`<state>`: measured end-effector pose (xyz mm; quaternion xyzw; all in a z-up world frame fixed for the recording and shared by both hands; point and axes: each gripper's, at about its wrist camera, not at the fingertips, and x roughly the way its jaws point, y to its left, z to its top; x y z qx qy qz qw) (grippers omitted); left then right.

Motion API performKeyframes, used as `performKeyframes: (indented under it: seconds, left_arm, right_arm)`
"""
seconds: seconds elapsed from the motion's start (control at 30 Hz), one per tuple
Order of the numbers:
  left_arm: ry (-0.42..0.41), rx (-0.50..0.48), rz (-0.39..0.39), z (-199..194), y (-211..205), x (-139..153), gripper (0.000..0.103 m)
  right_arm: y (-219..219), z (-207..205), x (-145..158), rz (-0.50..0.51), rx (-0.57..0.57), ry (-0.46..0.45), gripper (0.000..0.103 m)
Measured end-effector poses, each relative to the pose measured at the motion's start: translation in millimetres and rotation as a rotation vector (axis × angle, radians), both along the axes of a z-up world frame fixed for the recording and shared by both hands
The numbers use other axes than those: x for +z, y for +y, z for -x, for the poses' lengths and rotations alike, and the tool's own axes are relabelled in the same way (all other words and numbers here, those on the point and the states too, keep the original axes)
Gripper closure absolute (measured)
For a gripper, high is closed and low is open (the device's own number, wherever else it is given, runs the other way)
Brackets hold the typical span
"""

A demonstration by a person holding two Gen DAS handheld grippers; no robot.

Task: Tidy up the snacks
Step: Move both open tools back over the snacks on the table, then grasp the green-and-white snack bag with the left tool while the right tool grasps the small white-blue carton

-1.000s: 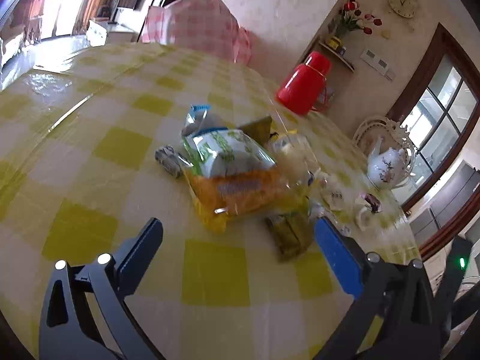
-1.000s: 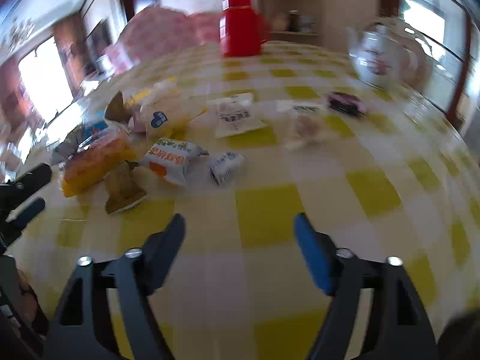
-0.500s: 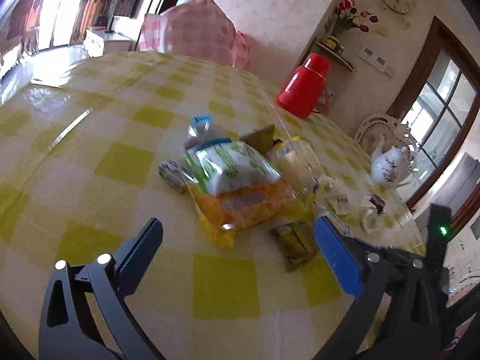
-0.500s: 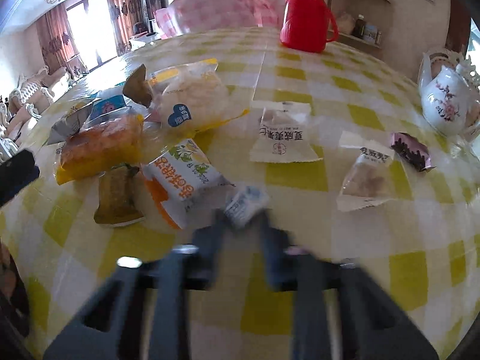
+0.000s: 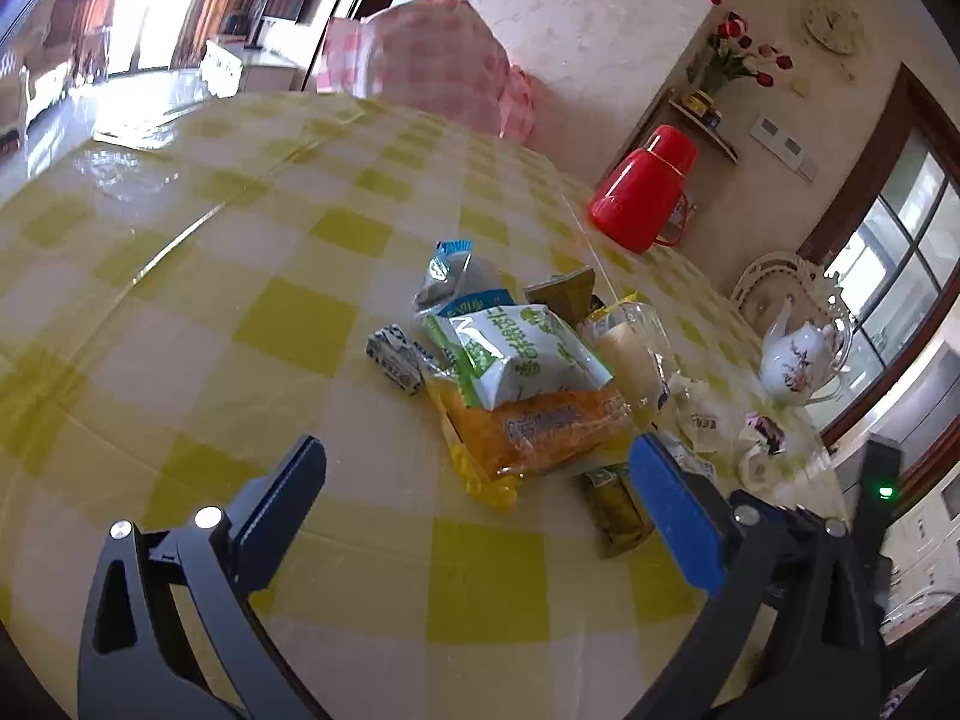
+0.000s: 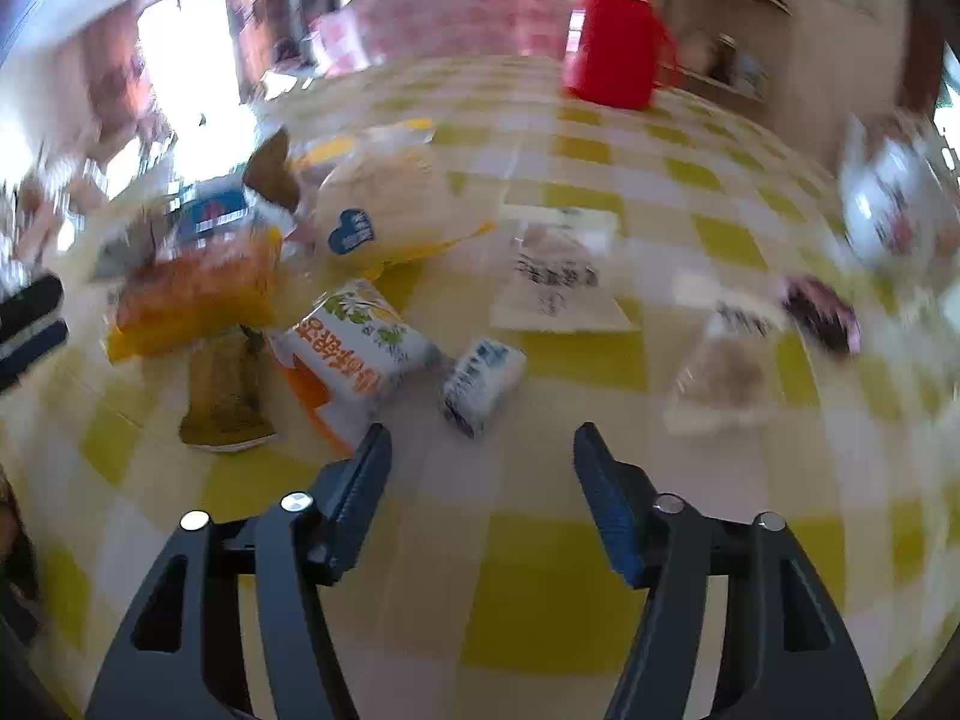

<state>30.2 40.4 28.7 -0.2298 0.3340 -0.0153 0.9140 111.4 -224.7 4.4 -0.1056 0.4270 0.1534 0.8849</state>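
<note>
Snack packets lie in a loose pile on the yellow-checked table point(image 5: 180, 324). In the left wrist view my left gripper point(image 5: 474, 474) is open and empty, just short of an orange cake packet point(image 5: 540, 426) with a green-and-white packet point(image 5: 516, 354) on top. In the right wrist view my right gripper point(image 6: 483, 450) is open and empty, just behind a small white-and-blue packet point(image 6: 480, 378). An orange-and-white packet point(image 6: 348, 348), a brown packet point(image 6: 225, 390) and the orange cake packet point(image 6: 192, 294) lie to its left.
A red thermos point(image 5: 645, 198) stands at the far side, also in the right wrist view point(image 6: 612, 36). A white teapot point(image 5: 798, 360) stands at the right. Flat white packets point(image 6: 558, 276) and a dark purple packet point(image 6: 822, 312) lie right of the pile. A pink-checked chair point(image 5: 432, 60) is behind the table.
My right gripper closed half a second ago and has opened again, now close behind the small white-and-blue packet. My left gripper stays open and has drawn back slightly from the pile.
</note>
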Motion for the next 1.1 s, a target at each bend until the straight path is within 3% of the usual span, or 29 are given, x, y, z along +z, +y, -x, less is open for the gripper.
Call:
performKeyframes:
  seconds: [0.13, 0.2, 0.27, 0.43, 0.6, 0.83, 1.03, 1.1]
  left_arm:
    - [-0.007, -0.017, -0.007, -1, -5, 1, 0.002]
    - [-0.007, -0.034, -0.029, -2, -11, 1, 0.002]
    - [-0.005, -0.046, -0.050, -3, -15, 0, 0.002]
    - [-0.015, -0.024, -0.058, -2, -10, 1, 0.002]
    - [-0.006, -0.012, -0.086, -5, -5, 5, 0.002]
    - [0.055, -0.047, -0.104, -54, -10, 5, 0.002]
    - [0.135, -0.060, -0.218, -94, -28, -10, 0.002]
    - [0.074, -0.119, -0.213, -88, -28, -6, 0.031]
  right_arm:
    - [0, -24, -2, -0.034, 0.075, 0.026, 0.041]
    - [-2, -29, -2, -0.058, 0.083, 0.038, 0.047]
    - [4, -21, 0, -0.037, 0.106, 0.013, 0.082]
    - [20, 7, 2, 0.021, 0.088, -0.031, 0.082]
    - [16, 43, 4, 0.024, -0.075, -0.032, 0.083]
    - [0, 90, 26, -0.146, -0.209, -0.093, 0.082]
    - [6, 96, 29, -0.177, -0.199, -0.110, 0.082]
    - [9, 96, 27, -0.164, -0.196, -0.102, 0.082]
